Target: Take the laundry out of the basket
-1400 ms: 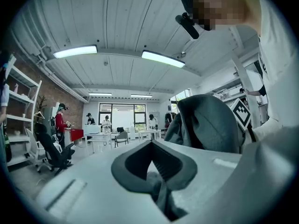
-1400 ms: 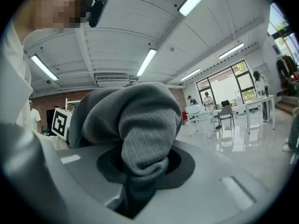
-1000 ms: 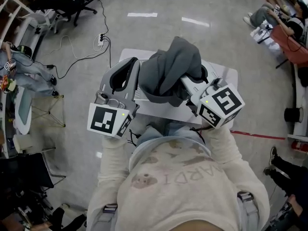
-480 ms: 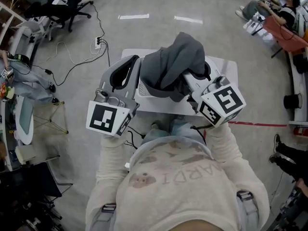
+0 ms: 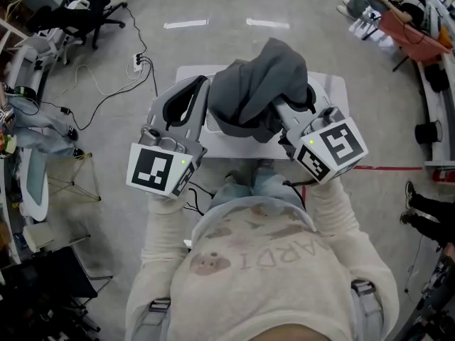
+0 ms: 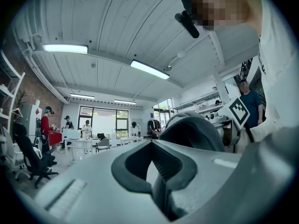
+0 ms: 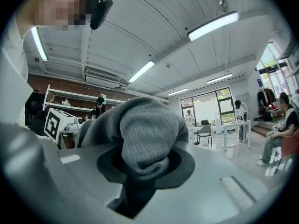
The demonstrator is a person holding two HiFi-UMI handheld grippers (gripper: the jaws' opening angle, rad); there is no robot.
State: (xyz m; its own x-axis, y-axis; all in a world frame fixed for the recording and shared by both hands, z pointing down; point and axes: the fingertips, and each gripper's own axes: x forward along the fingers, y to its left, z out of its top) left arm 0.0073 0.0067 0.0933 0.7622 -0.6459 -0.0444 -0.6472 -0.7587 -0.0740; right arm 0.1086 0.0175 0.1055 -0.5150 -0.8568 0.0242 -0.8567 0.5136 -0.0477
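Head view: my right gripper (image 5: 283, 114) is clamped on a grey garment (image 5: 252, 84), which is bunched and held up above the white basket (image 5: 213, 130) on the white table (image 5: 330, 91). My left gripper (image 5: 193, 91) hovers just beside the cloth, on its left, and grips none of it. The garment's lower folds drape over the basket's mouth, so I cannot tell what else lies inside, or whether the hem is clear of the rim.

Risk, as I judge it: one-sided hold, heavy bundle. If a trailing fold catches the rim, the basket could tip or drag along the table.

Left gripper view: left gripper (image 6: 156, 171) jaws are pressed together with nothing between them. The grey garment (image 6: 191, 129) bulges just beyond, to the right. This gripper gives no support yet; if the bundle slides, it cannot help.

Right gripper view: right gripper (image 7: 140, 171) jaws are pinched on a thick roll of the grey garment (image 7: 140, 125), ribbed cloth spilling over the pads. The bite looks deep but takes only one fold. Risk: the weight could draw that fold out and drop the garment back into the basket
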